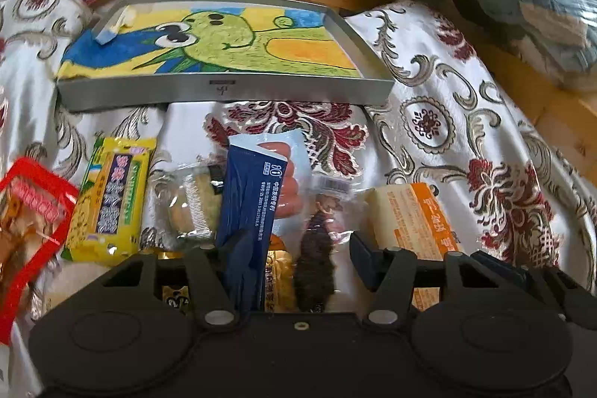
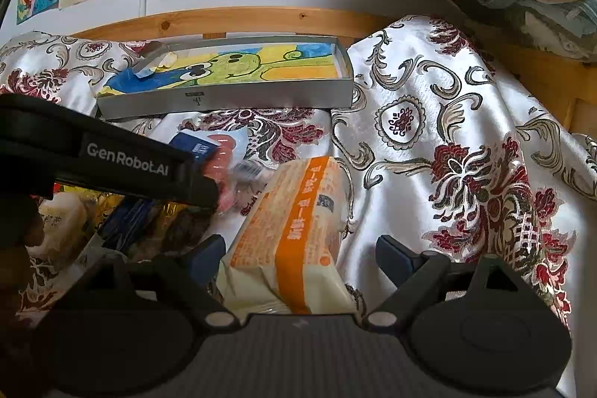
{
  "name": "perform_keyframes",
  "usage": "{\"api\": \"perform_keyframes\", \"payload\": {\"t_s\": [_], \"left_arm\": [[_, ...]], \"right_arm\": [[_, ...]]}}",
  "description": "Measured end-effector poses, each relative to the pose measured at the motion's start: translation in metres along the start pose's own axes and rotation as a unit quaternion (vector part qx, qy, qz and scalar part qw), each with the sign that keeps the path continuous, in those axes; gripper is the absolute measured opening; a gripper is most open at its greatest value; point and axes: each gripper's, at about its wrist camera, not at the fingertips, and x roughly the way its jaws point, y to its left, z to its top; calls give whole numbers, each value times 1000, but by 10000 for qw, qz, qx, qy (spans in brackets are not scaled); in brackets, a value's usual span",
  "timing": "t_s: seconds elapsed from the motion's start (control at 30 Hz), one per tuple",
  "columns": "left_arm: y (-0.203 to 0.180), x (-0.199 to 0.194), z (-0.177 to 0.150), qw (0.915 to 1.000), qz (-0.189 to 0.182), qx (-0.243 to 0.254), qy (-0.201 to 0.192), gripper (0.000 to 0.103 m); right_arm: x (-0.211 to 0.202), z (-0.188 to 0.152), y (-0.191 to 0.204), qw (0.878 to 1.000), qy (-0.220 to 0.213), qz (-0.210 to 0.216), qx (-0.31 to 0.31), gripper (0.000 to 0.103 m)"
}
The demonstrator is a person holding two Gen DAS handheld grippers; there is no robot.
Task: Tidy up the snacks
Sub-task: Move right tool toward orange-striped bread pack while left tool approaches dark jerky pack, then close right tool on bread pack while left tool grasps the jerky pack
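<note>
Orange snack packet (image 2: 291,241) partly hidden behind right hand-held gripper (image 2: 302,256).

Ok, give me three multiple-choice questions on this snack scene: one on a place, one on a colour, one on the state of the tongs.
1. Where is the grey tray?
A. beyond the snacks, near the wooden rail
B. on the floor
C. under the snacks

2. The stripe on the cream packet is:
A. green
B. orange
C. purple

3. The right tongs are:
A. clamped on a tin
B. out of view
C. open around the cream packet

Answers: 1 A, the tray lies past the packets; 2 B, an orange band runs along it; 3 C, both fingers stand apart beside the packet.
</note>
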Motion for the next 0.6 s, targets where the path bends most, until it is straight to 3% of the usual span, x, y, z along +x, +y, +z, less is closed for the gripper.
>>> {"api": "perform_keyframes", "payload": {"t_s": [0.23, 0.43, 0.6], "left_arm": [[-7, -2, -2, 9987, -497, 45, -76, 68], [-13, 3, 1, 9956, -933, -86, 4, 72], [-7, 10, -5, 9969, -737, -48, 273, 72]], "right_arm": [[-1, -2, 4, 9997, -30, -210, -108, 90], [-5, -3, 7, 9980, -111, -568, -267, 82], [-3, -4, 7, 9980, -74, -547, -310, 80]]}}
